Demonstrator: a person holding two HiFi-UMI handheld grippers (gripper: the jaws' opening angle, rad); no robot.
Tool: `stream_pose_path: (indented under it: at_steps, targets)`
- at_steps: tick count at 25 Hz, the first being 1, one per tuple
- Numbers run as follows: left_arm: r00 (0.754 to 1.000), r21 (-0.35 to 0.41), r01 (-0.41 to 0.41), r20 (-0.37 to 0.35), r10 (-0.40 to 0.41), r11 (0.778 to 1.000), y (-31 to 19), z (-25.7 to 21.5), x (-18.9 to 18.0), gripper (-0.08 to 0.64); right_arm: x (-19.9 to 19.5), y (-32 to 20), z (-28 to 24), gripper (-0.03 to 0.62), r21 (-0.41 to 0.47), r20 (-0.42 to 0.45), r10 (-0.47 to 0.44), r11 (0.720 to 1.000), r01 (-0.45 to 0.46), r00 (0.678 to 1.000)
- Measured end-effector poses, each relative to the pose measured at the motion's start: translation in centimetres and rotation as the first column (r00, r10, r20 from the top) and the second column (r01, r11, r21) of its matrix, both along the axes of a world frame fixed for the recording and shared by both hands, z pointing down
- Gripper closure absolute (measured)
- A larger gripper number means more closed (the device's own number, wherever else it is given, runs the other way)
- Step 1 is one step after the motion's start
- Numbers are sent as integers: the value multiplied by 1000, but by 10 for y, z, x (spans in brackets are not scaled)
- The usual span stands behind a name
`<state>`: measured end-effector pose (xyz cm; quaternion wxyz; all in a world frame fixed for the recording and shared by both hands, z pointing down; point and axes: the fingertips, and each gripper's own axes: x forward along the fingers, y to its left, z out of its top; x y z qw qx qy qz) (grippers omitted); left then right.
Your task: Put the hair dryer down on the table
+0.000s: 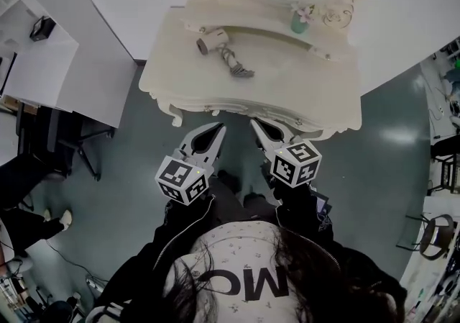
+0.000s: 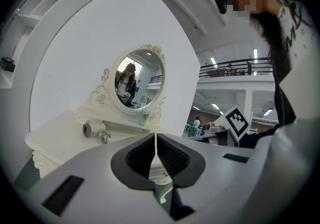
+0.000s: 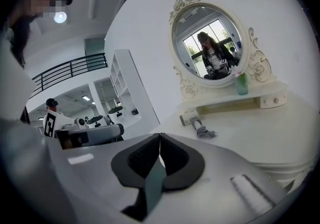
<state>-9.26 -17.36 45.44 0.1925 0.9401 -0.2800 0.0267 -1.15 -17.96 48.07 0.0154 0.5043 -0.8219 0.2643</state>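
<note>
The white hair dryer (image 1: 213, 42) lies on the cream dressing table (image 1: 215, 95), at its back left, with its bundled grey cord (image 1: 237, 64) beside it. Nothing holds the dryer. My left gripper (image 1: 218, 127) and right gripper (image 1: 254, 122) hang side by side just in front of the table's front edge, over the floor. Both are shut with nothing between the jaws. In the left gripper view the hair dryer (image 2: 94, 129) sits far beyond the left gripper (image 2: 156, 135). The right gripper view shows the hair dryer (image 3: 189, 117) and cord (image 3: 202, 130) past the right gripper (image 3: 160, 135).
An oval mirror (image 3: 210, 48) stands at the table's back, with a green vase (image 1: 300, 21) on the small shelf below it. White shelving (image 1: 43, 48) and a dark chair (image 1: 68, 145) stand at the left. Grey-green floor lies under the grippers.
</note>
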Motion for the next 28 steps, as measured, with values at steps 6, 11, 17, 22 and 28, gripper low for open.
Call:
stream_pose_path:
  at_steps: [6, 11, 17, 22, 28]
  targets:
    - [1000, 14, 12, 4, -12, 1000, 16, -7, 20, 566, 16, 21, -7, 583, 12, 2, -23, 1000, 23, 1000]
    - [999, 31, 27, 22, -28, 999, 42, -11, 36, 566, 32, 47, -12, 583, 35, 16, -45, 998, 45, 999]
    - [998, 66, 43, 46, -46, 997, 82, -25, 61, 566, 50, 84, -18, 583, 53, 45, -78, 996, 76, 996]
    - [996, 82, 60, 65, -65, 995, 123, -29, 82, 566, 65, 126, -25, 583, 67, 70, -107, 993, 102, 992]
    - [994, 80, 78, 68, -84, 994, 178, -25, 107, 566, 85, 184, -28, 583, 77, 75, -135, 989, 130, 988]
